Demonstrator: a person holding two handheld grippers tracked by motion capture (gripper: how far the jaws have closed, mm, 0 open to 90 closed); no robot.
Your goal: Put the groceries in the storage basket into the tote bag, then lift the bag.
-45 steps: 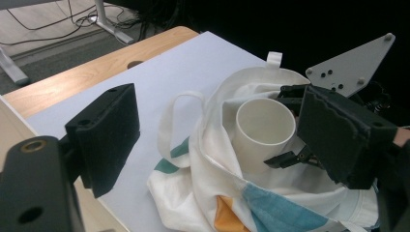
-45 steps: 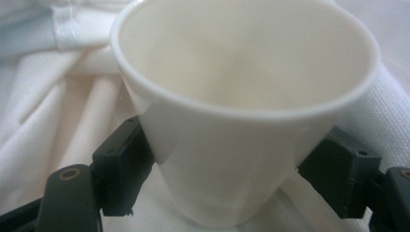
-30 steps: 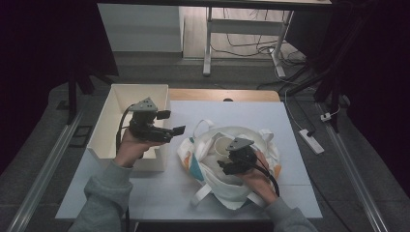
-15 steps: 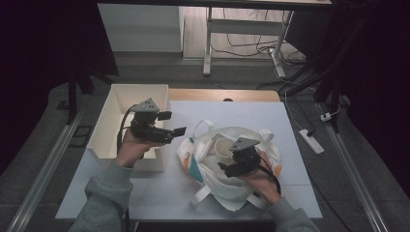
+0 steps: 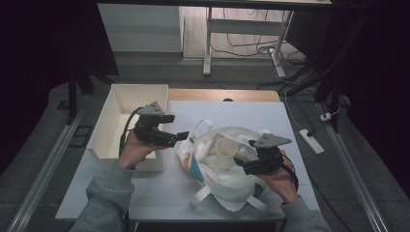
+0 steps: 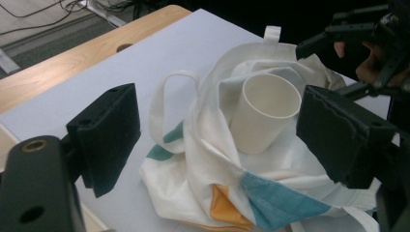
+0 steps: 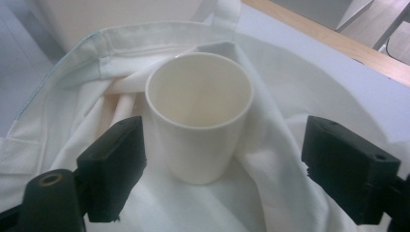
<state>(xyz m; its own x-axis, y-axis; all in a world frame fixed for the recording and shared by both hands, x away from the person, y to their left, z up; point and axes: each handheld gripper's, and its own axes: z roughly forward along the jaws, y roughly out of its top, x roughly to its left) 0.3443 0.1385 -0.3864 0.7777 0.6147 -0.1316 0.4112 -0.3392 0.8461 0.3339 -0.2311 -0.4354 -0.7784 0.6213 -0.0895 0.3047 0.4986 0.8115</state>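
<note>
A white paper cup point(image 5: 226, 151) stands upright on the crumpled cloth bag point(image 5: 220, 181), in the hollow of the bag's open mouth, near the middle of the desk point(image 5: 251, 108); it appears set down there and free of any grip; the right hand-held gripper point(image 5: 240, 163) sits just beside it with its jaws wide apart, having just been opening, nothing between them; in the right gripper view the cup point(image 7: 199, 116) stands ahead of the jaws, touching neither pad. The left hand-held gripper point(image 5: 183, 137) hovers at the bag's left edge, jaws also apart and empty; the left gripper view shows the cup point(image 6: 265, 112) and bag point(image 6: 232, 179) beyond them. A white bin point(image 5: 116, 121) lies at the desk's left side, apart from the bag. By my reading the placing of the cup is done; what seems left is to settle it deeper, gather the loose cloth and handles point(image 5: 200, 128) around it, and perhaps close or lift the bag; none of that has begun.
</note>
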